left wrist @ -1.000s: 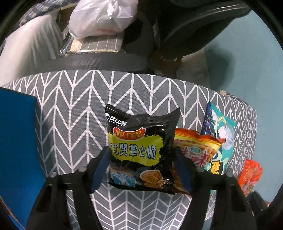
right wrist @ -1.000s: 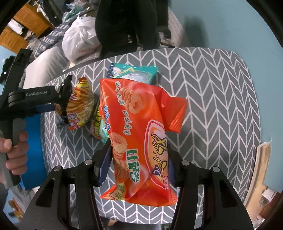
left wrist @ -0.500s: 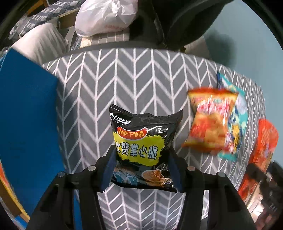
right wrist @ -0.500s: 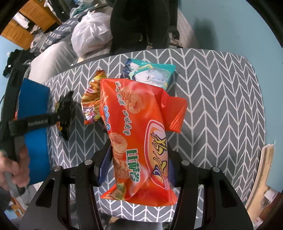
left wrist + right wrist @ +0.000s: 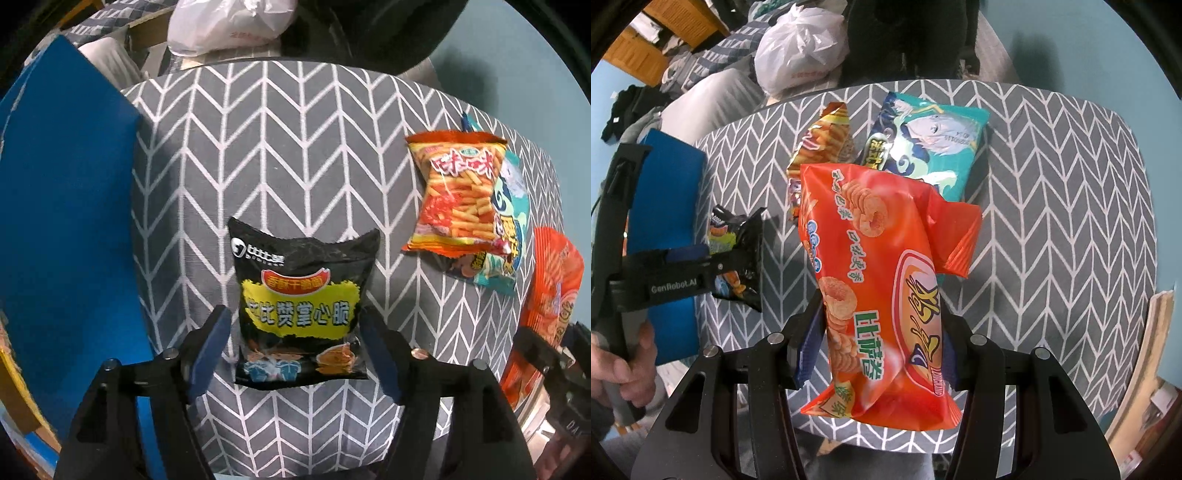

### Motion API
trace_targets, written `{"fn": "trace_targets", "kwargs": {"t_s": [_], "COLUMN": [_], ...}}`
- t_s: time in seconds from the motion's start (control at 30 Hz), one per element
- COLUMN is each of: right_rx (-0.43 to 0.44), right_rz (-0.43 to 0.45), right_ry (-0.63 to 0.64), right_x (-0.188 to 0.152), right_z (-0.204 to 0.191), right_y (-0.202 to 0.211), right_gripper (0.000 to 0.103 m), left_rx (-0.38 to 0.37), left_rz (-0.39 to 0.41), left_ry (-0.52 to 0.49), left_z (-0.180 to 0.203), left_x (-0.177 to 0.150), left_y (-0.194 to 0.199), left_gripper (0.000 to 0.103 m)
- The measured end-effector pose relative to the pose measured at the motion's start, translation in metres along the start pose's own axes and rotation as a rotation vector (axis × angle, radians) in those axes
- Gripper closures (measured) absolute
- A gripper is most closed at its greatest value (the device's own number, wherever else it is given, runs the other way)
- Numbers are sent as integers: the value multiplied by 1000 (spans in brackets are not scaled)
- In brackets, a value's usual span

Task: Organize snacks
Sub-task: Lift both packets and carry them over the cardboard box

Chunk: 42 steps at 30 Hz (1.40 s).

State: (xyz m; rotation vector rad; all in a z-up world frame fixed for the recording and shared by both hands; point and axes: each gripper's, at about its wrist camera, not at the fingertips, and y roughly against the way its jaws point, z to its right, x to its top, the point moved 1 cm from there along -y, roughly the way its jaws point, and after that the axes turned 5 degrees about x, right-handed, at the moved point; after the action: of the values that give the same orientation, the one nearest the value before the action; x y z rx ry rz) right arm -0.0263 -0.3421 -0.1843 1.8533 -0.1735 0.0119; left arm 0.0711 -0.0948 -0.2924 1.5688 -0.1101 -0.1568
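black snack packet (image 5: pixel 301 317) between opening left gripper (image 5: pixel 295 345), herringbone table (image 5: pixel 295 147)

Glossy, crinkly black foil snack packet (image 5: pixel 301 314) and shiny orange plastic ring-snack bag (image 5: pixel 882 291), both w/ creased film. Grey chevron-print woven cloth table cover (image 5: pixel 295 147) looks matt, slightly rough. Gripper pads (image 5: pixel 212 343): matt blue rubbery plastic.

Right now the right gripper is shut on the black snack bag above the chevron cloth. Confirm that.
Wrong bag. The right gripper is shut on the orange ring-snack bag above the chevron cloth, as the right wrist view shows. The black bag sits between the opening left gripper.
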Motion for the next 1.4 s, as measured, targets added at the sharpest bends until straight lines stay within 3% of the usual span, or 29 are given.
{"fn": "trace_targets", "kwargs": {"t_s": [0.37,0.47,0.6,0.8,1.13,1.4], "right_rx": [-2,-4,-7,-13,-33,-39], "right_rz": [3,2,0,2,6,22], "right_ry": [-11,-9,-2,16,83,140], "right_x": [-8,-9,-11,-12,-4,3], "right_z": [1,1,0,-6,-30,-63], "right_y": [0,1,2,4,17,34], "right_gripper": [50,50,50,50,50,50], "left_rx": [2,24,33,39,38,35], "left_rz": [-64,-42,-5,2,59,139], "left_ry": [73,61,30,19,3,-11], "left_z": [-9,-7,1,9,8,-16], "left_x": [6,2,-4,-14,-37,-43], "left_y": [-28,-30,-27,-20,30,87], "left_gripper": [21,21,35,35,35,35]}}
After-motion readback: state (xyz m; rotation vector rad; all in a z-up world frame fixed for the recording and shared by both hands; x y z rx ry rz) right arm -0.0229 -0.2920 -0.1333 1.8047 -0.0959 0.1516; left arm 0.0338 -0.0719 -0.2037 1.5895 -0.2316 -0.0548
